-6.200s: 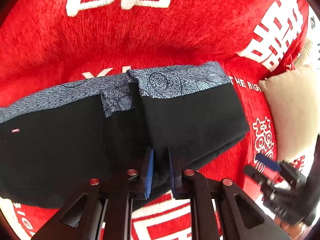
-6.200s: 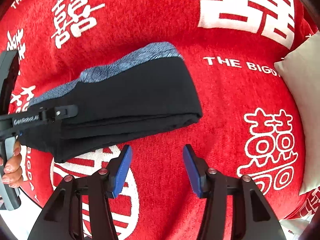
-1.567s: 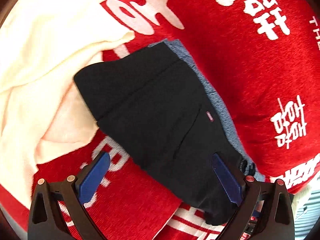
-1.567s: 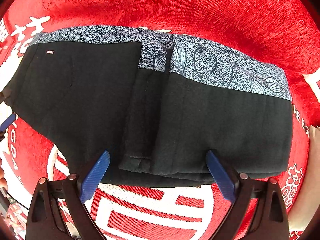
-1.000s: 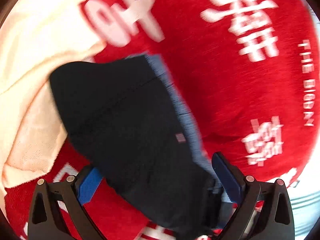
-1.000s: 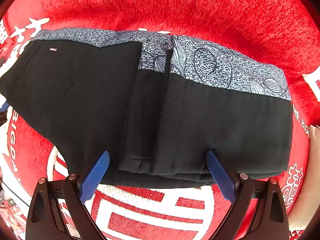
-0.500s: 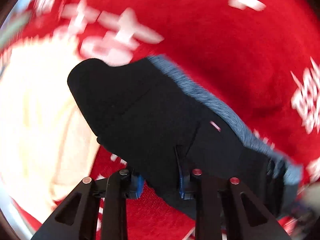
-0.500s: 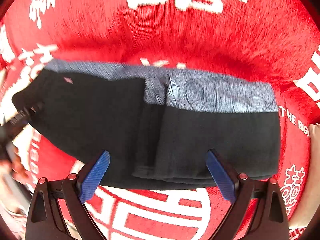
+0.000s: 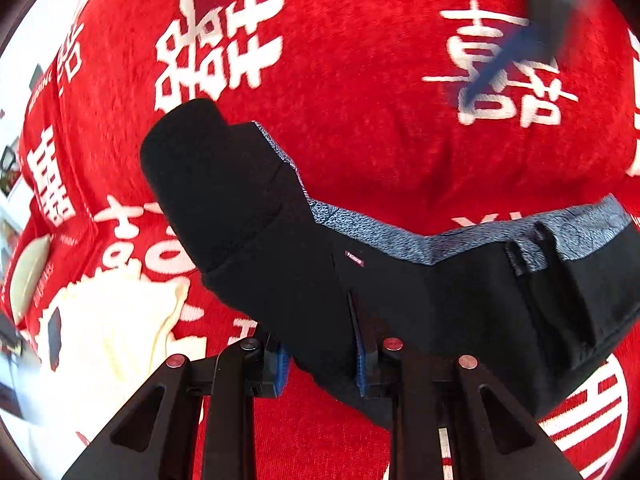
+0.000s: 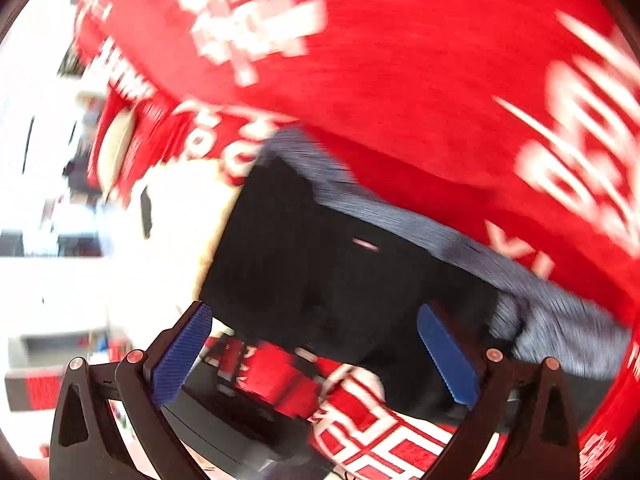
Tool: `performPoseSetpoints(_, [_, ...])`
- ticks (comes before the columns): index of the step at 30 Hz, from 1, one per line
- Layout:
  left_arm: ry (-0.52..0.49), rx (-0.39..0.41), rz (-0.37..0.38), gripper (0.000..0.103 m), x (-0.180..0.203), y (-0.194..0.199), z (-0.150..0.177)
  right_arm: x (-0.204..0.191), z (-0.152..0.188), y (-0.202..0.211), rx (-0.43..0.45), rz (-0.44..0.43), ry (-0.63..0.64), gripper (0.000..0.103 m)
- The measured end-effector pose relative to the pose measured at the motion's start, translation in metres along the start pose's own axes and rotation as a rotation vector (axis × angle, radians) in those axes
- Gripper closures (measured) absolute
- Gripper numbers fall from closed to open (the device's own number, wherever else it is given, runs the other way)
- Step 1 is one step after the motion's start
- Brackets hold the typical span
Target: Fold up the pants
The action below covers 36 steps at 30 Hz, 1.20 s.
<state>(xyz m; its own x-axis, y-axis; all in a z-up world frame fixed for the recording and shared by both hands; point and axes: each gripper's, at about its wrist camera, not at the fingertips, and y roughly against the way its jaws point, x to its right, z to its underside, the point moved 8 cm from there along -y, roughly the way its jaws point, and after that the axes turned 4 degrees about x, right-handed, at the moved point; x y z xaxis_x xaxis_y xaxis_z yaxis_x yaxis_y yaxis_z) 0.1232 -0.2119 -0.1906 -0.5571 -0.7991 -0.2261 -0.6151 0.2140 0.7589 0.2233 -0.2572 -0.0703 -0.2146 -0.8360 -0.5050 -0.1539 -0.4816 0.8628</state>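
Observation:
The black pants with a grey patterned waistband lie folded on the red blanket. My left gripper is shut on the near edge of the pants, and their left end is lifted and curled up. My right gripper is open and empty, above the left part of the pants; that view is motion-blurred. A blurred blue finger of the right gripper shows at the top right of the left wrist view.
A cream cloth lies on the blanket left of the pants, also seen in the right wrist view. The blanket's left edge borders a bright floor area.
My left gripper has closed on the pants' near edge and raised their left end. My right gripper has swung left over the pants, still open.

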Motion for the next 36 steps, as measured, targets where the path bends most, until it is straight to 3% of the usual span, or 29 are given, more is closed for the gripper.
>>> performPoseSetpoints(2, [-0.009, 0.005, -0.001, 0.077, 0.004, 0.0, -0.007, -0.026, -0.013, -0.018, -0.077, 0.01, 0.047, 0.0])
performPoseSetpoints(4, [-0.011, 0.005, 0.0, 0.077, 0.003, 0.002, -0.008, -0.036, -0.02, -0.038, -0.152, 0.084, 0.102, 0.0])
performPoseSetpoints(7, [-0.013, 0.006, -0.001, 0.077, 0.007, 0.003, -0.012, -0.042, -0.021, -0.065, -0.241, 0.217, 0.163, 0.0])
performPoseSetpoints(11, [-0.024, 0.012, -0.004, 0.077, 0.011, 0.003, -0.012, -0.036, -0.02, -0.079, -0.3, 0.296, 0.173, 0.001])
performPoseSetpoints(12, [-0.026, 0.015, -0.006, 0.077, 0.013, 0.003, -0.013, -0.033, -0.019, -0.081, -0.301, 0.307, 0.17, 0.013])
performPoseSetpoints(13, [-0.027, 0.014, -0.004, 0.077, 0.014, 0.004, -0.013, -0.03, -0.019, -0.08, -0.291, 0.309, 0.175, 0.058])
performPoseSetpoints(15, [-0.021, 0.005, 0.006, 0.077, 0.015, 0.005, -0.014, -0.027, -0.02, -0.071, -0.264, 0.269, 0.146, 0.084])
performPoseSetpoints(25, [-0.129, 0.113, 0.064, 0.077, 0.06, 0.058, -0.051, 0.008, -0.004, 0.016, 0.012, 0.024, 0.051, 0.086])
performPoseSetpoints(30, [-0.229, 0.157, 0.128, 0.077, 0.114, 0.088, -0.065, 0.053, 0.029, 0.078, 0.164, -0.091, -0.053, 0.086])
performPoseSetpoints(36, [-0.368, 0.18, 0.201, 0.077, 0.19, 0.107, -0.067, 0.124, 0.072, 0.125, 0.304, -0.167, -0.192, 0.086])
